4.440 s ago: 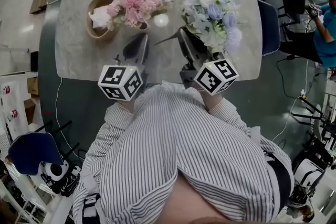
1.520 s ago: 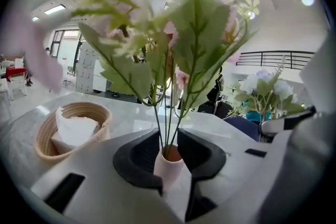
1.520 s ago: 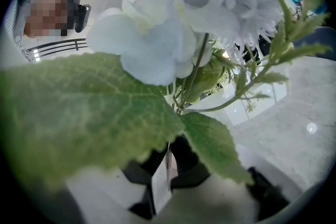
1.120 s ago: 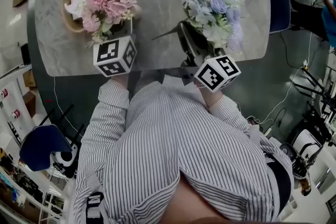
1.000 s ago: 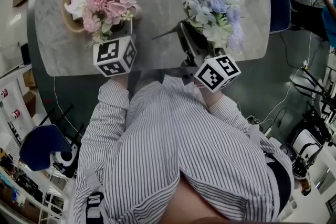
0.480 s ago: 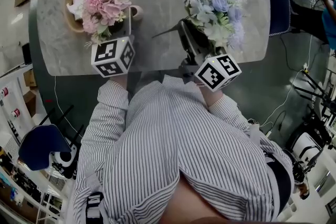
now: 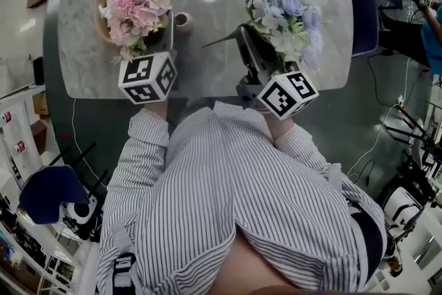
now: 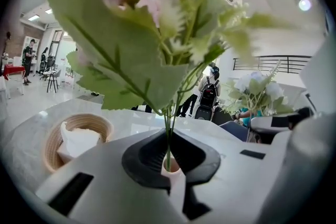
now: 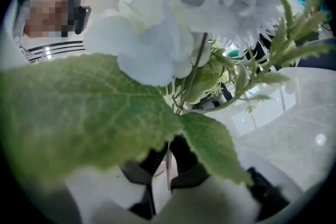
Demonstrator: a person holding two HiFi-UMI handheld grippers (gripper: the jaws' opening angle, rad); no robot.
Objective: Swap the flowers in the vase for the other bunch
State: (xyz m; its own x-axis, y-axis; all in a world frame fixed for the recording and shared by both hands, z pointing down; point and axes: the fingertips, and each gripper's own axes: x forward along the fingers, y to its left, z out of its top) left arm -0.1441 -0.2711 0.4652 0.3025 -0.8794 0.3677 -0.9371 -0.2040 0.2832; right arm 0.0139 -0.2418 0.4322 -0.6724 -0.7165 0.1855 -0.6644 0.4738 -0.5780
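A long-sleeved, collared shirt [image 7: 228, 204] with fine black-and-white vertical stripes.

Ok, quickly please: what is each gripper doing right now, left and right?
Left gripper: jaws closing on the stems of the pink bunch.
Right gripper: closed on the stems of the blue bunch.

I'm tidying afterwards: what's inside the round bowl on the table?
The bowl holds white crumpled paper. Whatever lies beneath it is covered, and from above the pink bunch hides much of the bowl.

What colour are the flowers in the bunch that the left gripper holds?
Pink. The bunch shows best in the head view.
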